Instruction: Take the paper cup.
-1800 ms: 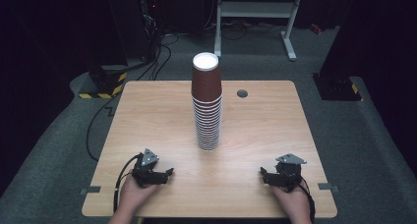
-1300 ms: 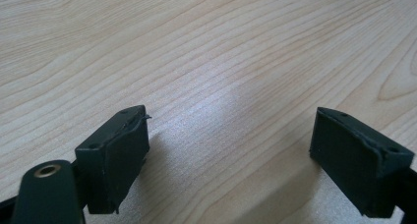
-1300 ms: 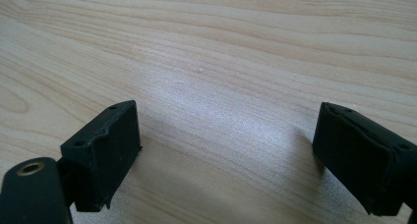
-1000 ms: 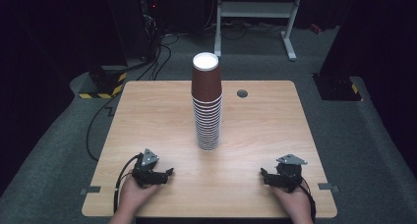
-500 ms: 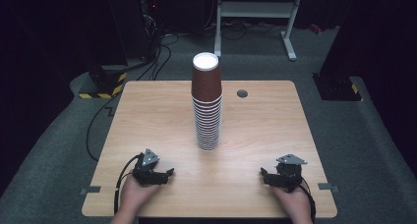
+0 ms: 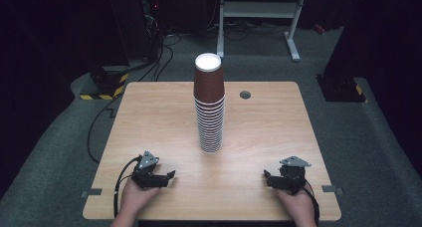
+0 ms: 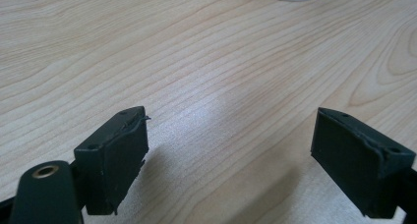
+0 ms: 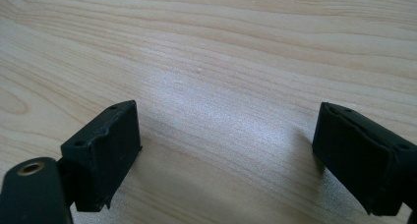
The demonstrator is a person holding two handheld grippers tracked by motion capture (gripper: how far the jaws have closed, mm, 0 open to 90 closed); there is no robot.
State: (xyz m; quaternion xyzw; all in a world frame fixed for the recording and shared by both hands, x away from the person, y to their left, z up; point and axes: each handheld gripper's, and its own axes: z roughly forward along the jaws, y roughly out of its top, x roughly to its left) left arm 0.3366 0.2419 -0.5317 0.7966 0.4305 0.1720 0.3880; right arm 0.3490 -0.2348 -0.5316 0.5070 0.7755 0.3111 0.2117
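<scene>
Midway across table [image 6: 149, 117], cup stack [image 6: 209, 107] stands upright, rims down.

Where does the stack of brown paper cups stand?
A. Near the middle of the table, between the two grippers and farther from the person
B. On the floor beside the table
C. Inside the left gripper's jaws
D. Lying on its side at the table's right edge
A: the stack of cups stands upright near the middle of the table, apart from the left gripper and the right gripper.
</scene>
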